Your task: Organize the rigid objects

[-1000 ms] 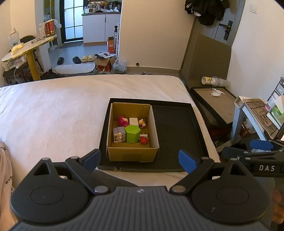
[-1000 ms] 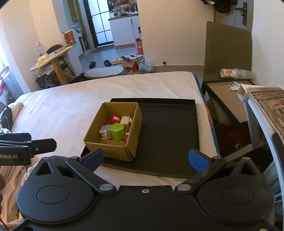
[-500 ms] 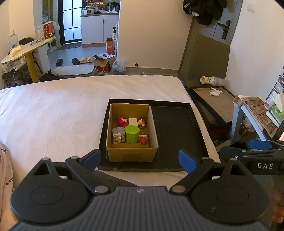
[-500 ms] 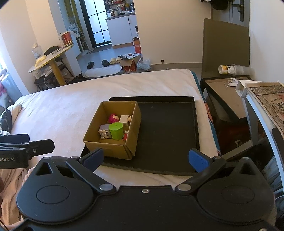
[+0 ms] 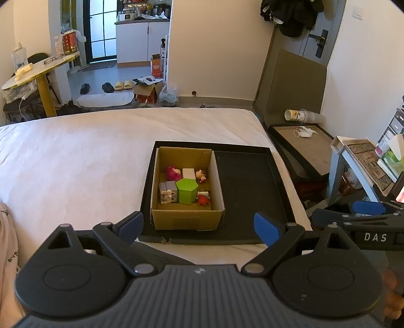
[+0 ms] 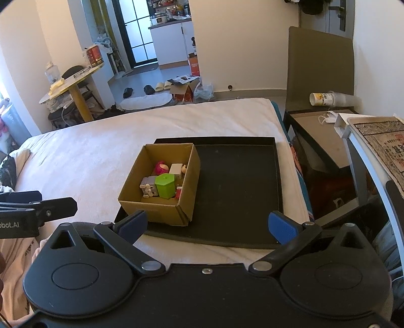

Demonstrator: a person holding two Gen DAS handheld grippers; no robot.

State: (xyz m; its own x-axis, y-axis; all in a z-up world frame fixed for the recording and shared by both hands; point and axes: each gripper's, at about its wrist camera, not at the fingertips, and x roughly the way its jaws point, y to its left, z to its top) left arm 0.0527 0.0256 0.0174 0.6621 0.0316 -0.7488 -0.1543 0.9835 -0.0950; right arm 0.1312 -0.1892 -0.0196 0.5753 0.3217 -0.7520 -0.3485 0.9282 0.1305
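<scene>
While left view shows red toy whole, box wall half-hides it right.

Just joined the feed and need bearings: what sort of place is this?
Most likely a small studio flat: a white-sheeted bed serves as the work surface, a kitchen counter shows through the doorway, and slippers lie on the floor.

"DAS" on the right gripper, "obot.AI" on the left gripper
</scene>
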